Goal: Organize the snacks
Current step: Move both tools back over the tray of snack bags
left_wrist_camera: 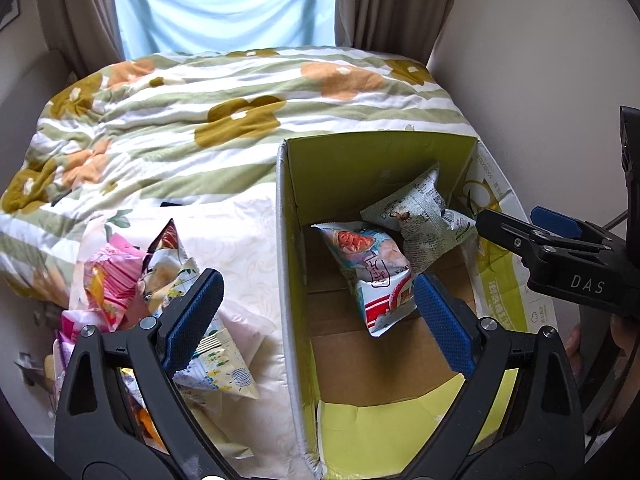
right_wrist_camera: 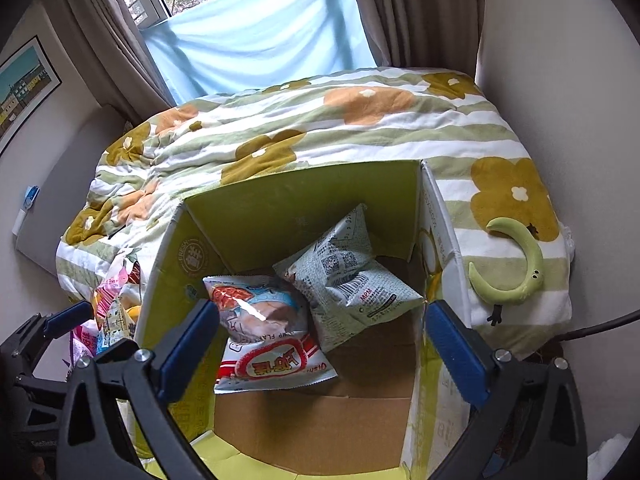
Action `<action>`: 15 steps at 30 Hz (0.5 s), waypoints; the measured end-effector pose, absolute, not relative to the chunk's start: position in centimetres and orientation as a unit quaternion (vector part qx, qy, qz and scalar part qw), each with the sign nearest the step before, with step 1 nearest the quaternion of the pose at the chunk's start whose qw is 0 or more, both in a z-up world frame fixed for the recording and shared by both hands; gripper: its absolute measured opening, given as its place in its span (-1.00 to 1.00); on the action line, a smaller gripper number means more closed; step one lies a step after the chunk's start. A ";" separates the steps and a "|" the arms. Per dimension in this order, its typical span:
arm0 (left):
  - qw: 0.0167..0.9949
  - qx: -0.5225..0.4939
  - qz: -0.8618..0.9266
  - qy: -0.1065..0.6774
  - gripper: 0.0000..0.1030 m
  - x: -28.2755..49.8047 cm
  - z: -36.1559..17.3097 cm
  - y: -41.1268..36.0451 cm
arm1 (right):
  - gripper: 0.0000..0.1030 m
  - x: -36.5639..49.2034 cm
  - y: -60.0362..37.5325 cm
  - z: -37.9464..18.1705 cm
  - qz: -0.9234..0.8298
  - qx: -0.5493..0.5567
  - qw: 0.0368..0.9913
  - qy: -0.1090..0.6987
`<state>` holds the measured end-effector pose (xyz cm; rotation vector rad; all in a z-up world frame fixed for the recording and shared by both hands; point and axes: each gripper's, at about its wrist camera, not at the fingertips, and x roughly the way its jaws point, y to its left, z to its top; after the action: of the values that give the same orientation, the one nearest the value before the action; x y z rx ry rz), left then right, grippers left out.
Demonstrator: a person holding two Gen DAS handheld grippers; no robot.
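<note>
A cardboard box [left_wrist_camera: 286, 240] [right_wrist_camera: 304, 184] with a green lining stands open on the bed. Inside lie a red-and-white shrimp snack bag [left_wrist_camera: 372, 272] [right_wrist_camera: 264, 336] and a grey printed bag [left_wrist_camera: 420, 216] [right_wrist_camera: 348, 276] that leans on it. A pile of loose snack packets [left_wrist_camera: 132, 276] [right_wrist_camera: 116, 312] lies left of the box. My left gripper [left_wrist_camera: 318, 316] is open and empty, straddling the box's left wall. My right gripper [right_wrist_camera: 324, 344] hangs open over the box, above the shrimp bag, its pads [right_wrist_camera: 192, 344] touching nothing. In the left wrist view the right gripper [left_wrist_camera: 516, 220] reaches in from the right.
The box and packets rest on a white cloth [left_wrist_camera: 248, 232] over a green-striped floral quilt [left_wrist_camera: 200, 120]. A green crescent toy [right_wrist_camera: 516, 272] lies right of the box. A wall runs close along the right. A curtained window [right_wrist_camera: 260, 36] stands behind the bed.
</note>
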<state>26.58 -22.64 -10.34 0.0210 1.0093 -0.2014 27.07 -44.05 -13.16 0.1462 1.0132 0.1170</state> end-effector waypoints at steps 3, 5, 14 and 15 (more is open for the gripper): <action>0.878 0.010 -0.101 0.468 0.85 25.2 -8.7 -21.2 | 0.99 25.1 -42.8 -11.2 0.050 0.053 0.880 0.470; 0.883 0.012 -0.105 0.457 0.85 23.9 -7.6 -20.1 | 0.99 23.6 -41.7 -9.8 0.047 0.042 0.887 0.457; 0.900 0.020 -0.109 0.422 0.85 17.6 -4.9 -11.4 | 0.99 16.1 -34.8 -5.4 0.047 0.064 0.911 0.405; 0.901 0.020 -0.108 0.420 0.85 16.9 -5.0 -10.2 | 0.99 15.3 -33.9 -5.3 0.048 0.069 0.912 0.401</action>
<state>16.91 -10.15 -4.99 0.0406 0.8699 -0.2242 15.35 -33.93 -5.31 0.1413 0.8269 0.0993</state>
